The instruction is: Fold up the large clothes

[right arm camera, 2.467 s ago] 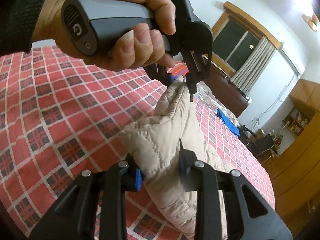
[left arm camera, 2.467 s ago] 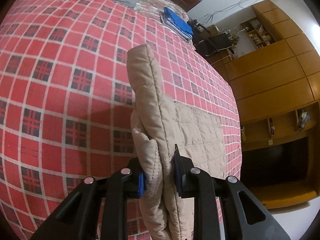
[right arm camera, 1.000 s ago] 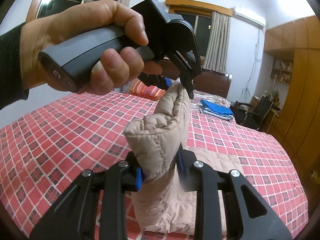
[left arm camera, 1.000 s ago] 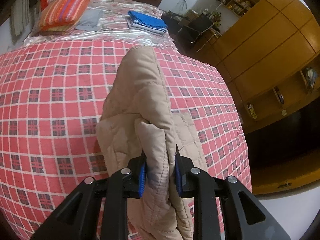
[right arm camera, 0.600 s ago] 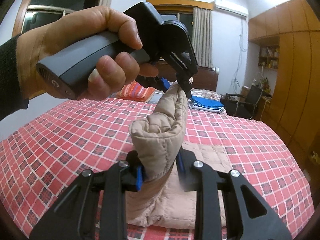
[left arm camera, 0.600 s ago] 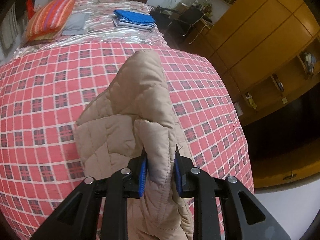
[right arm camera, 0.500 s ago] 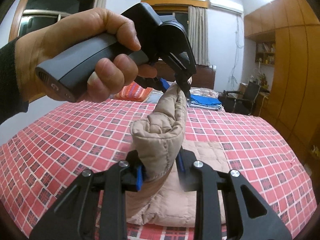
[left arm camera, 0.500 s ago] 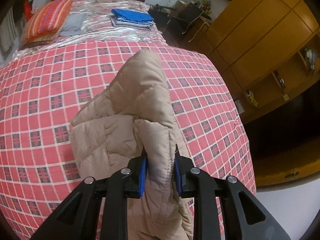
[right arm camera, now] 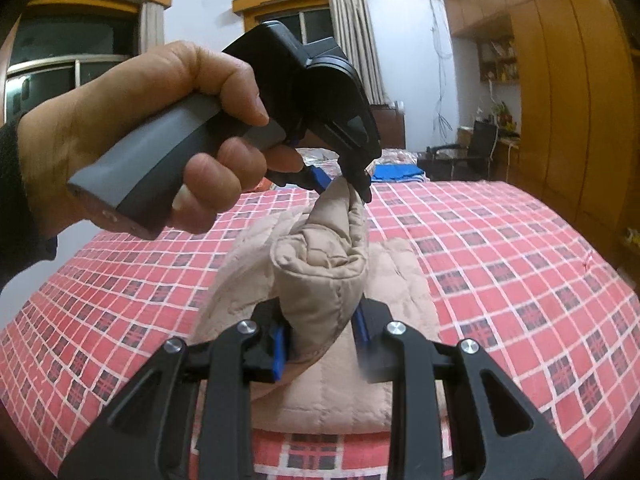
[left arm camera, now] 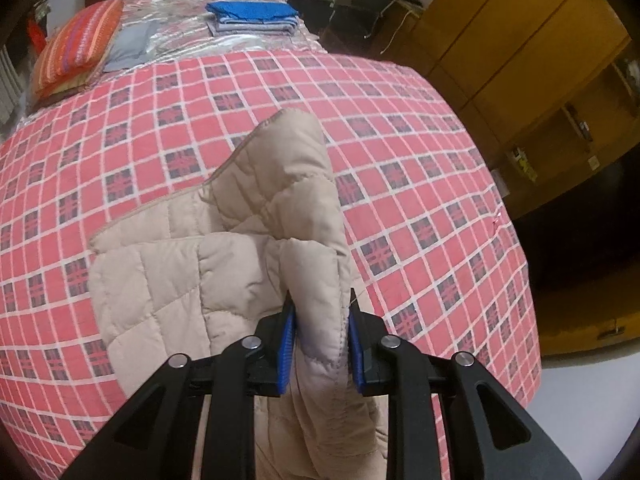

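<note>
Left gripper (left arm camera: 321, 344) clamped on edge of beige quilted padded jacket (left arm camera: 224, 264); right gripper (right arm camera: 322, 340) clamped on same edge nearby. Since a moment ago, lifted edge carried lower over red checked bedspread (left arm camera: 420, 184), lower layer spreading wider. Fold likely near laydown.

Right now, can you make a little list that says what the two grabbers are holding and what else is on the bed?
held thing: beige quilted puffy jacket, part lifted, the rest lying on the bed
left gripper: shut on the jacket
right gripper: shut on the jacket
surface: red checked bedspread
far end: folded blue cloth pile, orange striped pillow
</note>
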The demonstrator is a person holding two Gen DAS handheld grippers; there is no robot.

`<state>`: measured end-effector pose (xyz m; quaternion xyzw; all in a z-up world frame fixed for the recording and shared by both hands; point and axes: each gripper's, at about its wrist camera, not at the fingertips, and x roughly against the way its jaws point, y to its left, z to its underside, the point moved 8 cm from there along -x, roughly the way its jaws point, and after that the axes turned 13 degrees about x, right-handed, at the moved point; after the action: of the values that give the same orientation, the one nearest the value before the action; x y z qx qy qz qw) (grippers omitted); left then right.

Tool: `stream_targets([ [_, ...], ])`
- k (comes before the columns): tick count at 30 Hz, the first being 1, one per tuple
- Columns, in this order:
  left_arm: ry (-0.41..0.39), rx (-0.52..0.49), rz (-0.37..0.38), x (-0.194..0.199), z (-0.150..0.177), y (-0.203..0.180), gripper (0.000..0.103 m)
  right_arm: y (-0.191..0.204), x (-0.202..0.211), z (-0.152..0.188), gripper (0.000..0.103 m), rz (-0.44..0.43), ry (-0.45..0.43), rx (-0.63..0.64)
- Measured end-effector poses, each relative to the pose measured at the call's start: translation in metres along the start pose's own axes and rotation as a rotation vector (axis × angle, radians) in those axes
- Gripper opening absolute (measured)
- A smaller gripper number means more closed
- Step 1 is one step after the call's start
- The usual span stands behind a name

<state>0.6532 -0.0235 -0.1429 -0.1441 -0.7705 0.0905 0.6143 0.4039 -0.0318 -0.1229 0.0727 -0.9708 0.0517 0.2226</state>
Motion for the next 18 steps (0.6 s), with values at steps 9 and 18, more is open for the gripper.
stream_targets([
  [9,0.025,-0.059,-0.076,-0.048,0.012,-0.017,0.024,-0.034,-0.012,0.036,0.026,-0.065,0.031,-0.162],
  [18,-0.026,-0.103,-0.106,-0.072,0.016,-0.027,0.041,-0.054,-0.025,0.062,0.026,-0.144,0.064,-0.289],
])
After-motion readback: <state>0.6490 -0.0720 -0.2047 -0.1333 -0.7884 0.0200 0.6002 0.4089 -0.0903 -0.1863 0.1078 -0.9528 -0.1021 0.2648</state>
